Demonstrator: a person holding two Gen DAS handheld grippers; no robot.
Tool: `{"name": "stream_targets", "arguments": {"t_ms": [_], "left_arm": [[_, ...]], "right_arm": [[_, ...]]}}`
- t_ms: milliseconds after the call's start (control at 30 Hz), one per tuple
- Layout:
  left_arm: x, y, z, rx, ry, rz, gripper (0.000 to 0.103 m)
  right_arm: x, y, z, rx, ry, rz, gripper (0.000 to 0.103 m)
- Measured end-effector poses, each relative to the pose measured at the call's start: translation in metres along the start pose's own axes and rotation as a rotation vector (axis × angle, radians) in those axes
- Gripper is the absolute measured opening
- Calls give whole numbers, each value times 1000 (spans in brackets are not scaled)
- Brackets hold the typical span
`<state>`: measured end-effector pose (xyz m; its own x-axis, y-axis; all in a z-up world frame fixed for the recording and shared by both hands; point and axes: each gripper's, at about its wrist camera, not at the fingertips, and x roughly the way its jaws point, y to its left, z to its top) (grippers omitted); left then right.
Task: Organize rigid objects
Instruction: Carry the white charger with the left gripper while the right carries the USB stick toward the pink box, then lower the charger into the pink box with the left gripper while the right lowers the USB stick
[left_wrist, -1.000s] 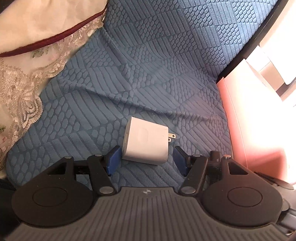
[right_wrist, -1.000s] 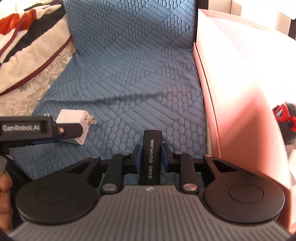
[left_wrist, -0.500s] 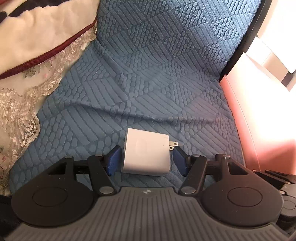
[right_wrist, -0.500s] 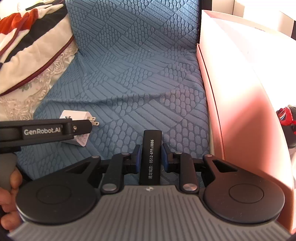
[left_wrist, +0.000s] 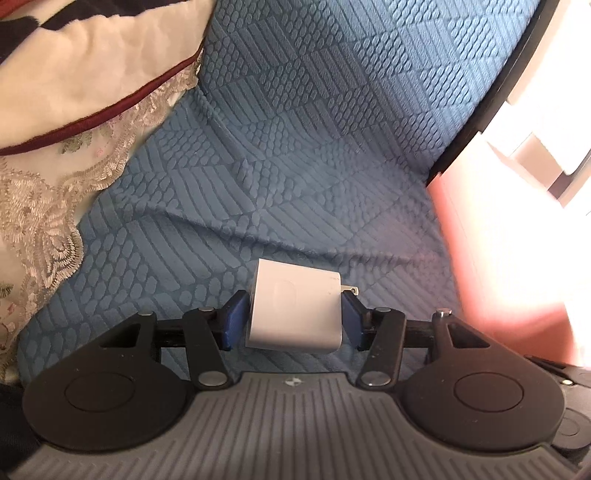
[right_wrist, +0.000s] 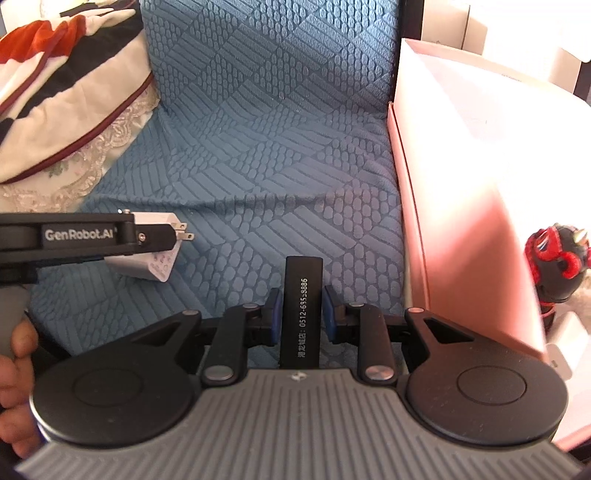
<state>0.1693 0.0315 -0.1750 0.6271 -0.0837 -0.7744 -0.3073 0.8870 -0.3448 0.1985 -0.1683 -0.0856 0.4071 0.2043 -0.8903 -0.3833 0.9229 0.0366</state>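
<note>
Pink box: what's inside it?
In the pink box, only a red-and-black figurine and a white item's corner show. Its near wall covers the rest.

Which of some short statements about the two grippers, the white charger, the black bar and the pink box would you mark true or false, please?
1. The white plug-in charger sits between the left gripper's blue pads. True; its jaws have just been closing.
2. The right gripper is empty. False: it grips a slim black bar with white print.
3. The pink cardboard box stands to the right of the textured blue cloth. True.
4. The charger's prongs point towards the lace-edged cushion. False: they point towards the box.
</note>
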Motion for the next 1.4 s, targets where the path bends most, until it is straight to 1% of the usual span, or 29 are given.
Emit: {"name": "stream_targets", "arguments": {"t_ms": [233,300,333,367,467,533,600,700,867,1100,1233,1400], "left_arm": [[-20,-10,7,30,-18,-56,60],[-27,-14,11,35,-26,-92,60],[-32,-16,14,43,-35,-111,60],[-37,-20,16,53,-49,-116,60],[-53,-30,24,73,-90,-128,60],[-59,-35,29,66,-104,-142,60],[-64,-39,30,54,-115,-143,60],[-69,-43,30,38,-115,-152,60],[-82,-57,30,41,-114,-158,60],[-112,-94,39,55,-155,-167,60],[-128,-120,44,63,-165,-183,60],[-143,-150,51,70,-183,-208,60]], "right_arm": [[-19,-5,13,14,-38,24,26],[-26,-6,16,16,-54,27,24],[-30,-7,18,7,-65,22,21],[-34,-7,20,3,-74,15,11],[-48,-13,25,12,-100,22,11],[-53,-16,27,3,-113,14,11],[-55,-20,28,17,-113,25,11],[-60,-24,30,26,-117,33,11],[-78,-30,38,22,-139,36,11],[-121,-45,61,11,-213,23,11],[-149,-59,74,18,-260,10,11],[-178,-78,80,24,-303,-9,11]]}}
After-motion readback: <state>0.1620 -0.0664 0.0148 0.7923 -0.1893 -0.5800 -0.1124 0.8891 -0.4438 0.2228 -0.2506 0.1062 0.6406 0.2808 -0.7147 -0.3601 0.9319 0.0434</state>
